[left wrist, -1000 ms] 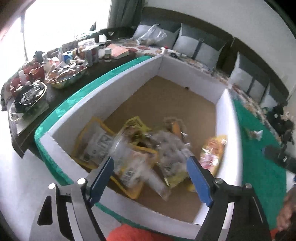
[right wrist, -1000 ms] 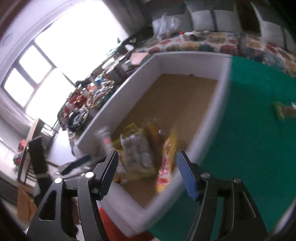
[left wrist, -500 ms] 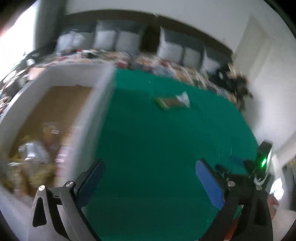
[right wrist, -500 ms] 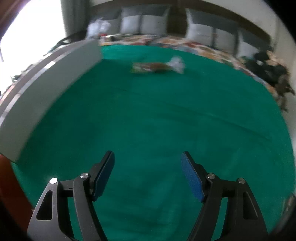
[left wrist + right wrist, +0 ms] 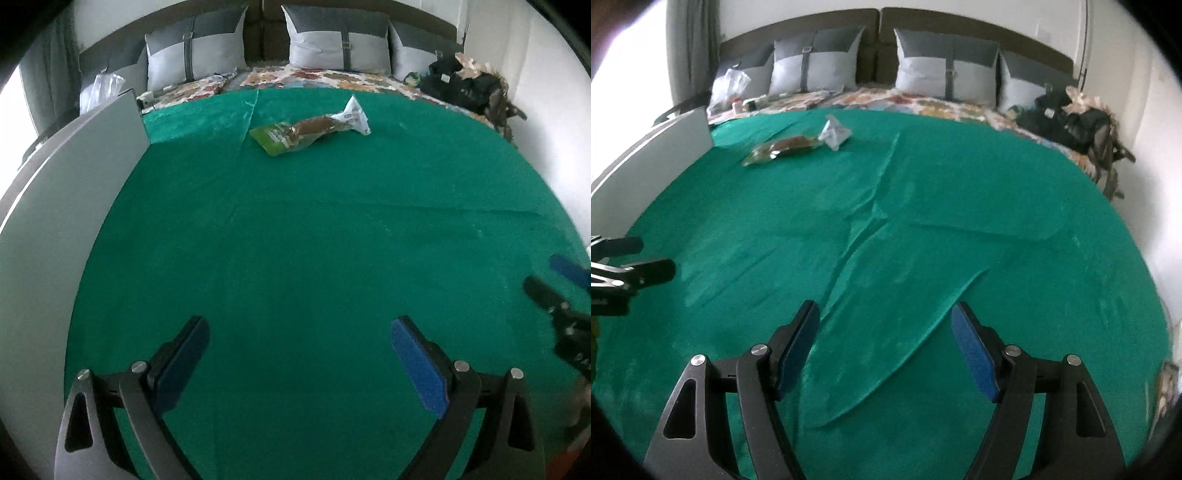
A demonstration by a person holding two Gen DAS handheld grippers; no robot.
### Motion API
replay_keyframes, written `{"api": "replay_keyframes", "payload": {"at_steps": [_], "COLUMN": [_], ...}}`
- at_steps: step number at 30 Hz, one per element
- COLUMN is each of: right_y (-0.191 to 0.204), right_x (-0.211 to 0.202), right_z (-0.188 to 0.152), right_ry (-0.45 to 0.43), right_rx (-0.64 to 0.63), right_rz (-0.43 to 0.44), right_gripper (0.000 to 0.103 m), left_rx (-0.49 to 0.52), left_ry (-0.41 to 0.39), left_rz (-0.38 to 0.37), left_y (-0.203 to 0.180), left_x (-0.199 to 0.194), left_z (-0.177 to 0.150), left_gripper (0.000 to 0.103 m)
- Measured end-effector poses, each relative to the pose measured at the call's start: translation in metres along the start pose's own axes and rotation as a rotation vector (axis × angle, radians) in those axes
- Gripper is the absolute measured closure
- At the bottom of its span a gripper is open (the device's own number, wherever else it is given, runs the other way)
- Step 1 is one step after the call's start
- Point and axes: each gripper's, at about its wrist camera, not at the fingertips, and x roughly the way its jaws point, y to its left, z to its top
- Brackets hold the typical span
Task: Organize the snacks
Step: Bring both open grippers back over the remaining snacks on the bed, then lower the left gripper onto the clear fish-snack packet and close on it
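- Blue-padded and black-framed, the left gripper [image 5: 299, 363] is hovering over the near part of the green cloth [image 5: 314, 240]; its jaws are standing wide apart with nothing between them, having just been opening.
- The right gripper [image 5: 886, 349] is hanging over the same cloth, jaws spread somewhat less widely and gripping nothing, also having just been opening a little.
- Each gripper is showing at the edge of the other's view, so the 2 are working side by side, near the person.
- Creases are running across the cloth ahead of the right gripper, so the surface is looking soft and yielding under any press.
- 1 snack packet [image 5: 310, 133] is lying flat at the far side of the cloth, well apart from both grippers, right of the white box wall [image 5: 70, 184].
- The packet is looking light and thin: crinkly film, a green printed end, a brown middle, and a white twisted tail [image 5: 834, 132] pointing right.
- I am judging it as slippery, easily crushed and likely to slide on the cloth rather than lift cleanly.
- The best hold is probably across the narrow brown middle, jaws straddling the packet's short width, closing gently.
- The white tail is looking floppy, so gripping there is risking a swing or a slip.
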Motion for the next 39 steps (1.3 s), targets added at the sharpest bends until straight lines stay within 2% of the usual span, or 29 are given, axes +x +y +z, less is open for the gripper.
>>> {"api": "replay_keyframes", "payload": {"at_steps": [2, 9, 11, 13, 16, 20, 22, 25, 28, 31, 34, 35, 37, 39], "right_y": [-0.003, -0.017, -0.021, -0.022, -0.022, -0.021, -0.022, -0.022, -0.022, -0.022, -0.023, -0.023, -0.024, -0.024], "right_x": [0.008, 0.023, 0.024, 0.024, 0.024, 0.025, 0.025, 0.026, 0.026, 0.027, 0.028, 0.029, 0.029, 0.03], "right_z": [0.001, -0.001, -0.002, -0.003, -0.002, -0.003, -0.003, -0.003, -0.002, -0.002, -0.002, -0.002, -0.002, -0.001], "right_ry": [0.008, 0.076, 0.083, 0.086, 0.089, 0.091, 0.091, 0.092, 0.093, 0.095, 0.096, 0.097, 0.097, 0.097], "right_rx": [0.002, 0.061, 0.081, 0.087, 0.087, 0.09, 0.09, 0.091, 0.092, 0.091, 0.091, 0.091, 0.09, 0.09], "right_rz": [-0.009, 0.018, 0.023, 0.021, 0.02, 0.02, 0.021, 0.022, 0.027, 0.03, 0.033, 0.034, 0.035, 0.037], "right_gripper": [0.026, 0.026, 0.02, 0.019, 0.017, 0.016, 0.015, 0.014, 0.012, 0.011, 0.01, 0.01, 0.009, 0.009], "left_rx": [0.031, 0.048, 0.076, 0.113, 0.131, 0.164, 0.235, 0.367, 0.431, 0.413, 0.337, 0.284, 0.241, 0.262], "left_ry": [0.006, -0.026, -0.013, 0.034, 0.093, 0.058, 0.065, 0.099, 0.152, 0.169, 0.206, 0.216, 0.19, 0.181], "left_rz": [0.015, -0.034, -0.05, -0.069, -0.045, -0.056, -0.074, -0.062, -0.066, -0.075, -0.103, -0.152, -0.155, -0.161], "left_y": [-0.004, -0.001, 0.0, 0.002, 0.013, 0.023, 0.017, -0.003, -0.02, -0.026, -0.02, -0.014, -0.008, -0.009], "left_x": [0.01, 0.02, 0.019, 0.021, 0.03, 0.035, 0.044, 0.067, 0.098, 0.123, 0.15, 0.155, 0.155, 0.15], "left_z": [0.002, 0.006, 0.01, 0.017, 0.042, 0.098, 0.128, 0.167, 0.198, 0.215, 0.221, 0.222, 0.221, 0.215], "left_gripper": [0.004, 0.0, 0.0, 0.0, 0.0, 0.0, 0.0, 0.0, 0.0, 0.0, 0.0, 0.0, 0.0, 0.004]}}
